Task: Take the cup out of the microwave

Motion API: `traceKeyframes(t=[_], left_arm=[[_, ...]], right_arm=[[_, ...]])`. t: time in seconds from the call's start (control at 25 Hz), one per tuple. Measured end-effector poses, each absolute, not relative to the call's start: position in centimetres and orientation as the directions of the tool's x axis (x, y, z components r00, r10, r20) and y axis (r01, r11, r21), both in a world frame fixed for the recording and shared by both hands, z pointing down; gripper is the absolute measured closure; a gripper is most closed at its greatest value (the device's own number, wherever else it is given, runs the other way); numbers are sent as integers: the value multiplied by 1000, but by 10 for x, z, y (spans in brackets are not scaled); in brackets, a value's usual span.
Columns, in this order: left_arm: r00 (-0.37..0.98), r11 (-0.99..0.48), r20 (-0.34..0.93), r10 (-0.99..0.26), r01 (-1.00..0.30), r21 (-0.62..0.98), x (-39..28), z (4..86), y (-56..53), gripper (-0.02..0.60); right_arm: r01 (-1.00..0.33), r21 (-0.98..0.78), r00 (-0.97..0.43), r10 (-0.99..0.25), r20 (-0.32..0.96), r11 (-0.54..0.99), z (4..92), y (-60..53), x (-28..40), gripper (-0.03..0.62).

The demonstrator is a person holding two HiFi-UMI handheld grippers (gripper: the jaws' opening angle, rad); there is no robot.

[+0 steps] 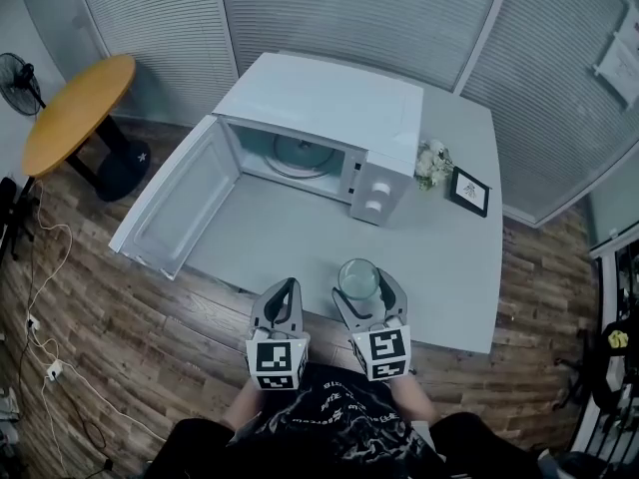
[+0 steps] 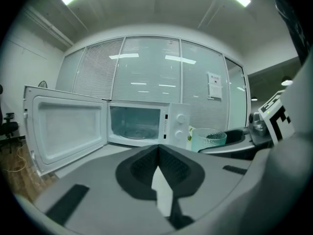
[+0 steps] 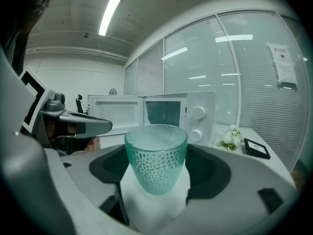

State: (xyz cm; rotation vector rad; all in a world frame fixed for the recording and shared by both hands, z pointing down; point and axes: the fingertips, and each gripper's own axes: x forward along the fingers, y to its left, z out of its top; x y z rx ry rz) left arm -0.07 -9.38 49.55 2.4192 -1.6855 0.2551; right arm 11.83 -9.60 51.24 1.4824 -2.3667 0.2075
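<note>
Close in front of the person, the left gripper (image 1: pixel 279 309) has its jaws pressed together on nothing, while the right gripper (image 1: pixel 366 289) pinches the green glass cup (image 3: pixel 156 156) upright over the table's (image 1: pixel 454 272) near edge. Farther back, the microwave (image 1: pixel 334 113) stands empty with its door (image 1: pixel 180 203) swung wide, flowers (image 1: pixel 432 163) beside it.

Wood floor (image 1: pixel 120 307), glass walls with blinds (image 1: pixel 349 8), round orange table (image 1: pixel 75 108), fan (image 1: pixel 15 73)
</note>
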Motion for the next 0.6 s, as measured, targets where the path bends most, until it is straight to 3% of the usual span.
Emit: traceKeyframes(t=[0.6], left_arm=[[336,-332,252,-907,-941,57,-10,499,-93,575]], right_arm=[[-900,63,-383,-851,358,431,514,-95,115,228]])
